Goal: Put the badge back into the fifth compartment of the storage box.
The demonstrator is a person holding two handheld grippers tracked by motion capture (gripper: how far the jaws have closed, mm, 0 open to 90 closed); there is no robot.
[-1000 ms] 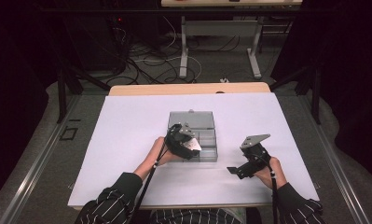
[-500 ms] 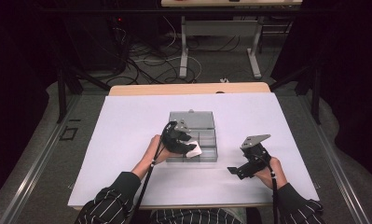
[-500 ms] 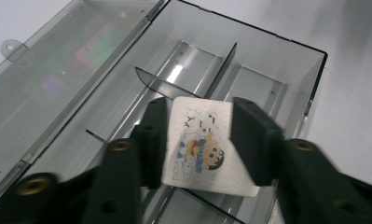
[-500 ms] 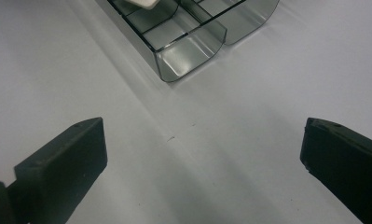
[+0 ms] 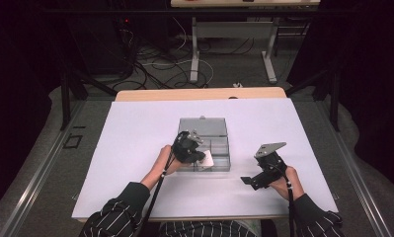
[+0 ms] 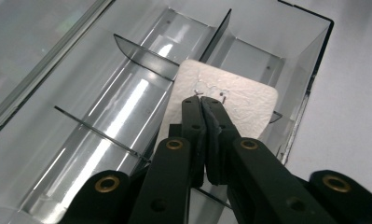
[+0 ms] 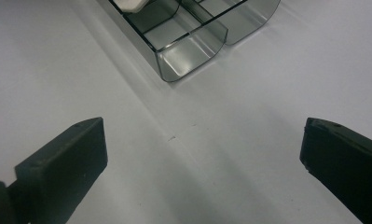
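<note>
Left tongs (image 6: 203, 100) have just been closing and now pinch the white pad (image 6: 235, 100) near its middle, over the clear organizer box (image 5: 219, 129) at tabletop centre. Pad looks light, soft, compressible; an edge grip may hold better. Right tongs (image 7: 200, 154) spread, idle at the box's 4 o'clock.

Bright tabletop, dark surroundings, plastic glare

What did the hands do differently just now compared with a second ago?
The left gripper has just been closing its jaws and now pinches the edge of the white pad over the clear divided box. Before, the jaws stood apart around it. The right gripper stayed open over the white table, apart from the box. The box did not move.
</note>
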